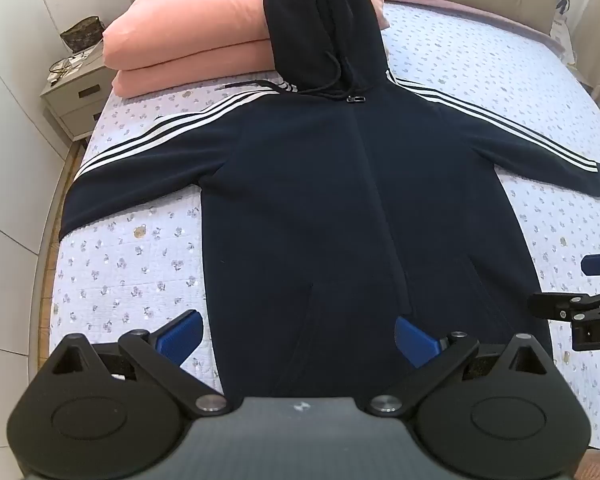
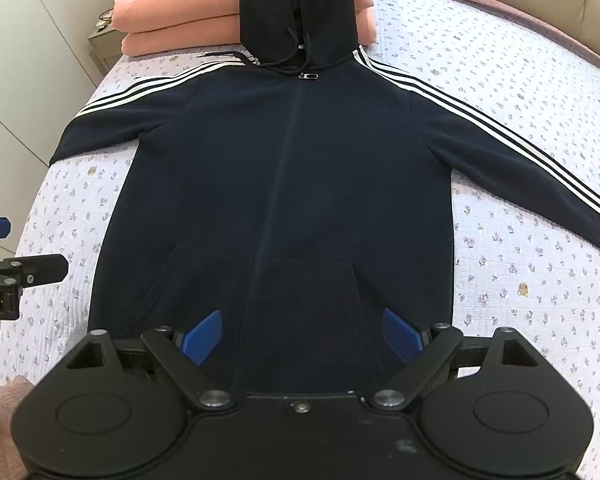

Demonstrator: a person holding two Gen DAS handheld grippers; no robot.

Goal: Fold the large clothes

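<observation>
Black two-finger left gripper (image 1: 299,338) with blue ribbed pads (image 1: 182,336), jaws spread wide, tilted steeply downward; matching right gripper (image 2: 299,334) alongside, likewise wide apart and empty.

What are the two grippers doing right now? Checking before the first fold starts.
Left gripper: open, holding nothing, above the hoodie hem.
Right gripper: open, holding nothing, above the hoodie's pocket.

Bare bedspread (image 1: 140,264) flanks the hoodie (image 1: 320,200); stacked pillows (image 1: 196,40) block its far end.
</observation>
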